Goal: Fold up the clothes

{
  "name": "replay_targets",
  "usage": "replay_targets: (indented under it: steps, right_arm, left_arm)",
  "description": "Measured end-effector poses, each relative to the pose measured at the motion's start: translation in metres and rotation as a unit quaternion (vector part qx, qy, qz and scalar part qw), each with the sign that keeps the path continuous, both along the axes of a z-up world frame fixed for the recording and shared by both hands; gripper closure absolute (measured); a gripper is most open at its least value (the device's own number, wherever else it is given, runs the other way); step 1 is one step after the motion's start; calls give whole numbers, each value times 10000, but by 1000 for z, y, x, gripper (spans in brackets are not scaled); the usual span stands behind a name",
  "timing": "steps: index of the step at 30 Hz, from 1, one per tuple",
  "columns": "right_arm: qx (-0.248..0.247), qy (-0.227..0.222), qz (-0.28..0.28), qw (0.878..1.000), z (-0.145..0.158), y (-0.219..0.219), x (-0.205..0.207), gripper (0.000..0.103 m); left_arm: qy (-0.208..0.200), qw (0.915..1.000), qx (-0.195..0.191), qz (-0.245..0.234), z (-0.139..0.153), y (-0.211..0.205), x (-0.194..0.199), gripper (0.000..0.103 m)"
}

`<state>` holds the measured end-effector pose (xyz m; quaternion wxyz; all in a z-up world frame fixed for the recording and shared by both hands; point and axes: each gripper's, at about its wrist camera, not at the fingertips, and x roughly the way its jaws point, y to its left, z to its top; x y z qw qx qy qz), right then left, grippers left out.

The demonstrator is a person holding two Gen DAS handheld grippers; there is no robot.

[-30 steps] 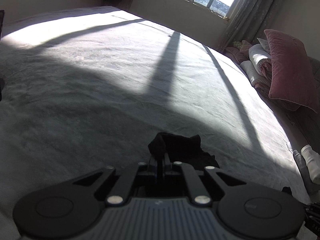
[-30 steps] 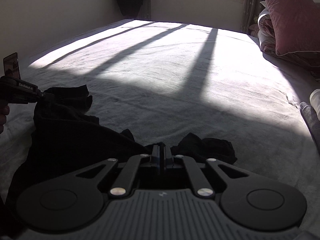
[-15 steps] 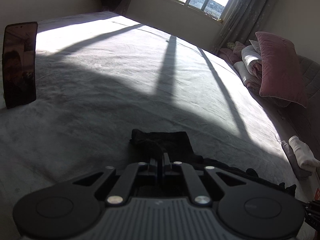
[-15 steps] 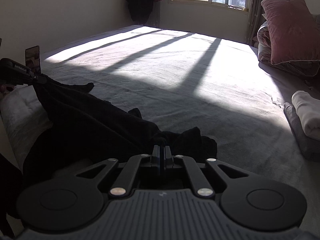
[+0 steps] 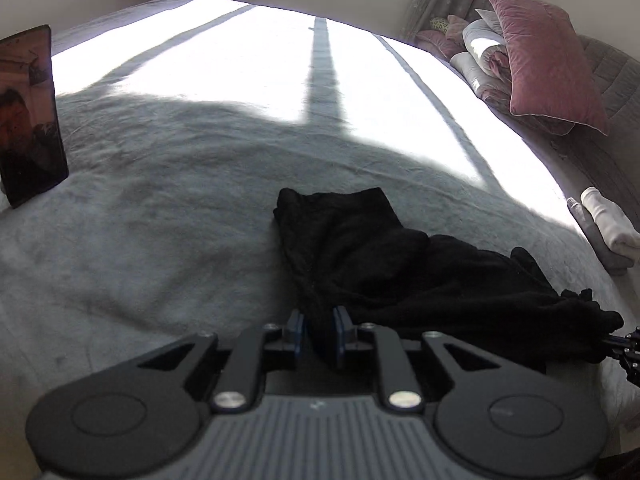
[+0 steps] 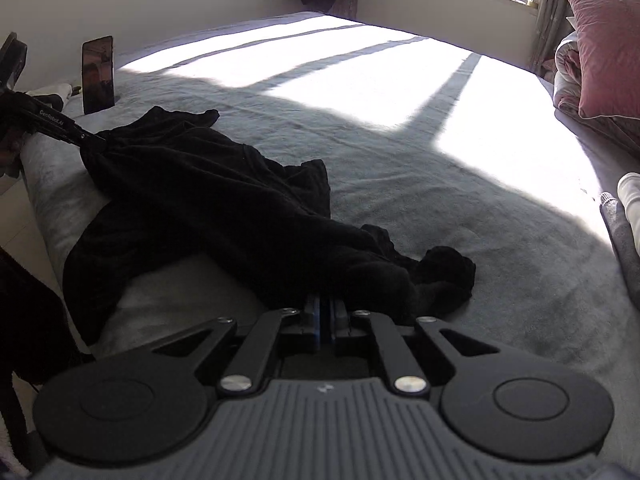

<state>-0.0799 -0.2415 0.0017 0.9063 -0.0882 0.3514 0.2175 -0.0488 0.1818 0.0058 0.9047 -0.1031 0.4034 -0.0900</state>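
- Your left gripper [image 5: 319, 330] is opening, with a fold of the black cloth [image 5: 360, 252] between its fingers.
- Your right gripper [image 6: 325, 318] is opening too, at the cloth's other end.
- The cloth lies stretched across the bed [image 5: 180, 184].

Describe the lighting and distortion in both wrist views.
Left wrist view: sunlight blows out the far grey bedspread, window-bar shadows cross it, the black garment loses detail, and fisheye bends the bed edge. Right wrist view: same glare patches; the garment is nearly featureless in shade.
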Motion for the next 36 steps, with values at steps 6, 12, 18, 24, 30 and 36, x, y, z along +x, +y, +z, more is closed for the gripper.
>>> replay_targets:
  steps: [6,12,18,24,30,36]
  right_arm:
    - [659,-234,-381,9968,17,-20,6,53]
    - [424,-21,-538,9976,8,-23,18,53]
    - [469,377,-301,9977,-5,-18,22,93]
    - [2090,914,-130,9736,12,-31,21,93]
    - [3225,1316,336,9368,27,-22,23,93]
    - [3668,1570,728,9141,39,-1,31,93]
  left_arm:
    - [-437,9985,-140,-293,13,-18,0,64]
    - [-634,9922,-139,-1061,18,-63,0,55]
    - [-550,9812,-248,-1831,15,-110,2,44]
    - [-855,9556,-118,-2816,18,-151,-18,27]
    - [-1175,9307,-162,-3461,23,-175,-39,26]
    - [-1302,9331,-286,-3342,21,-176,-47,33]
